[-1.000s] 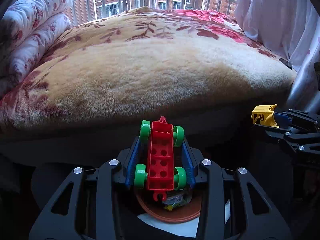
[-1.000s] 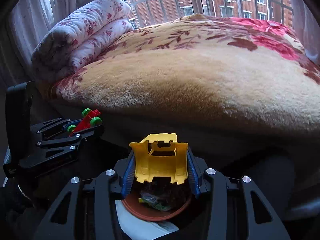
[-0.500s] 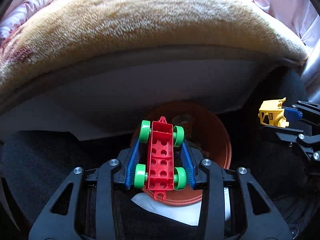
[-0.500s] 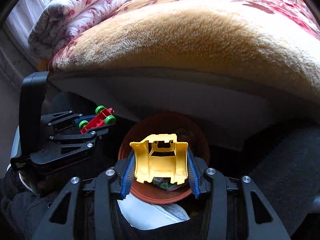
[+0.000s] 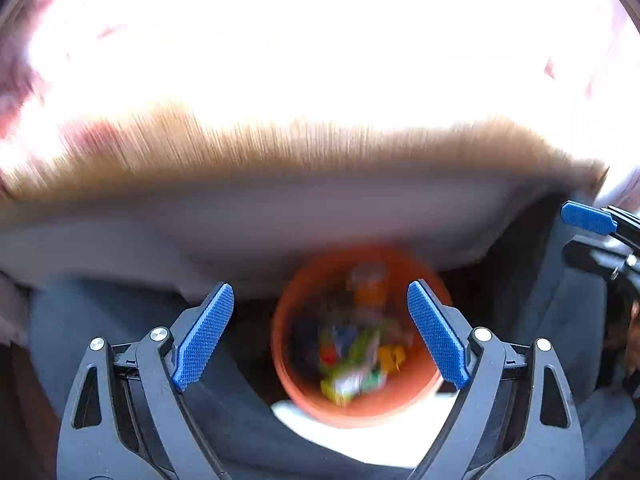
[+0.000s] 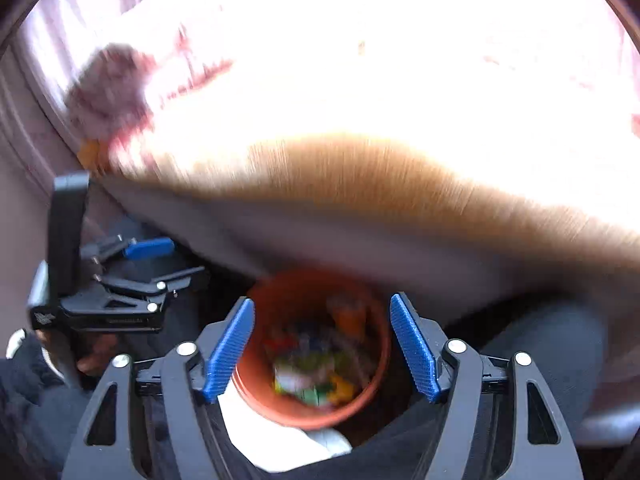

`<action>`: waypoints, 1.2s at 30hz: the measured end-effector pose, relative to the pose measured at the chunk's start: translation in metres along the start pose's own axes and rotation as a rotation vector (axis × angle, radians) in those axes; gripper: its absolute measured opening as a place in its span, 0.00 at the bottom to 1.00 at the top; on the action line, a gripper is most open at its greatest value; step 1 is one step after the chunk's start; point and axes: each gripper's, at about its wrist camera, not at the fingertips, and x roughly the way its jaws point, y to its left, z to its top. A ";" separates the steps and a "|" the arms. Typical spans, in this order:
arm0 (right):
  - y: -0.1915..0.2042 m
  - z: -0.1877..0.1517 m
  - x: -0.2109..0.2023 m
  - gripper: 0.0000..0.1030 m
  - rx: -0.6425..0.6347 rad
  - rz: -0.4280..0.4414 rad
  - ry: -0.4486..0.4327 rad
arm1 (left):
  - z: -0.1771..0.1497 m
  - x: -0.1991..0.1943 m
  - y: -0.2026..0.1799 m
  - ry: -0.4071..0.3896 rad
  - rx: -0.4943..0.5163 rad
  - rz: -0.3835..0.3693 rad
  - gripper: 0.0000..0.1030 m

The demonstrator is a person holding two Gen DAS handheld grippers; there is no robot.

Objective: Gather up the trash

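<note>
Both views are blurred by motion. An orange-brown round bin [image 5: 404, 404] sits on the floor below the bed edge, with several colourful bits of trash and toy pieces inside [image 5: 356, 364]. My left gripper [image 5: 320, 336] is open and empty above the bin. My right gripper [image 6: 322, 346] is open and empty above the same bin [image 6: 372, 388]. The left gripper also shows at the left of the right wrist view [image 6: 148, 260], and one blue pad of the right gripper [image 5: 586, 218] shows at the right of the left wrist view.
The bed with a tan and red floral blanket [image 5: 320, 148] fills the upper half, overexposed. Its pale side panel [image 6: 360, 240] stands right behind the bin. A white sheet [image 6: 276, 440] lies under the bin. Dark clothed legs [image 5: 224, 412] flank the bin.
Both grippers have opened. The red toy car left the left gripper and the yellow toy piece left the right gripper. Both cameras have tilted further down over the bin.
</note>
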 end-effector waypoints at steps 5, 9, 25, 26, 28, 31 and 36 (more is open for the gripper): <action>-0.006 0.056 -0.042 0.95 -0.063 -0.148 -0.273 | 0.055 -0.045 0.002 -0.242 0.014 0.045 0.92; -0.015 0.096 -0.036 0.95 -0.050 -0.220 -0.372 | 0.098 -0.044 0.001 -0.322 0.010 0.074 0.92; -0.060 0.172 0.039 0.95 0.086 -0.398 -0.462 | 0.200 0.025 0.009 -0.302 -0.036 0.112 0.92; -0.065 0.173 0.043 0.95 0.114 -0.402 -0.459 | 0.202 0.028 0.008 -0.300 -0.027 0.116 0.92; -0.075 0.175 0.051 0.95 0.166 -0.414 -0.448 | 0.206 0.037 0.007 -0.291 -0.008 0.120 0.92; -0.084 0.175 0.061 0.95 0.210 -0.432 -0.422 | 0.210 0.051 0.007 -0.273 0.009 0.118 0.92; -0.089 0.176 0.066 0.95 0.227 -0.428 -0.397 | 0.214 0.062 0.011 -0.250 -0.003 0.092 0.92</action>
